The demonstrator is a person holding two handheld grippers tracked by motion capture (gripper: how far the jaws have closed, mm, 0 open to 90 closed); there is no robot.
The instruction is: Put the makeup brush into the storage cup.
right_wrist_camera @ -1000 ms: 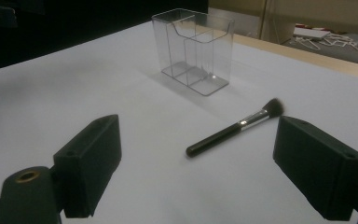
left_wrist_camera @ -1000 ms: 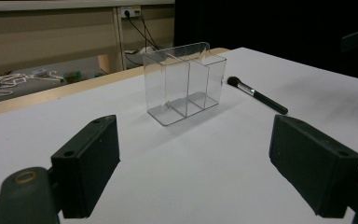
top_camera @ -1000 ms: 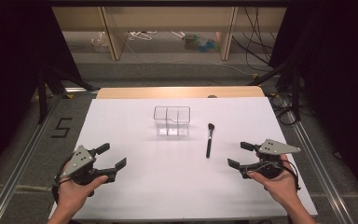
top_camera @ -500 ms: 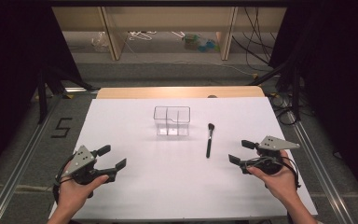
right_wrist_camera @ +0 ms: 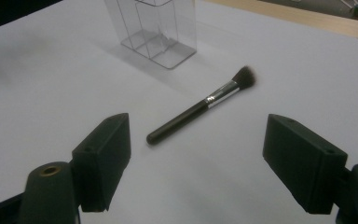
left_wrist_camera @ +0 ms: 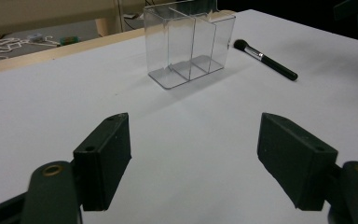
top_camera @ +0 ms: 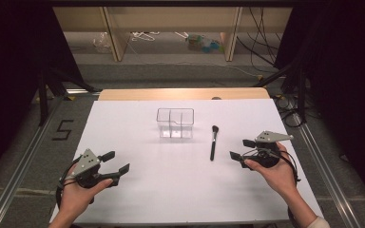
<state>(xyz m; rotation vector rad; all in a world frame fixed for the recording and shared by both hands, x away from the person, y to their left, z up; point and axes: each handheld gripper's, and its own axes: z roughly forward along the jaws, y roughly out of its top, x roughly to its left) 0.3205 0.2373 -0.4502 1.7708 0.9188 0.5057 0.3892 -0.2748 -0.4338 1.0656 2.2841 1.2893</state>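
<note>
Table: I see a white tabletop [top_camera: 180,190] with a bare wooden strip [top_camera: 180,93] along its far edge; its near edge runs just behind both hands, and dark floor lies beyond the left and right edges.
Open room: the widest bare stretch of white lies between my two tongs and ahead of the left one.
Organizer: a clear plastic organizer [top_camera: 175,122] with upright dividers stands ahead of both tongs, nearer the far edge, well apart from each; from the left gripper view it sits ahead and slightly right [left_wrist_camera: 189,42].
Left tongs: the left gripper [top_camera: 115,163], held in a hand near the near-left corner, has its jaws wide apart with nothing between them.
Right tongs: the right gripper [top_camera: 241,150] has its jaws wide apart, also empty, near the right edge.
Brush: a black makeup brush [top_camera: 213,141] lies flat just ahead of the right tongs, bristles pointing away [right_wrist_camera: 200,106], right of the organizer and not touching it.
</note>
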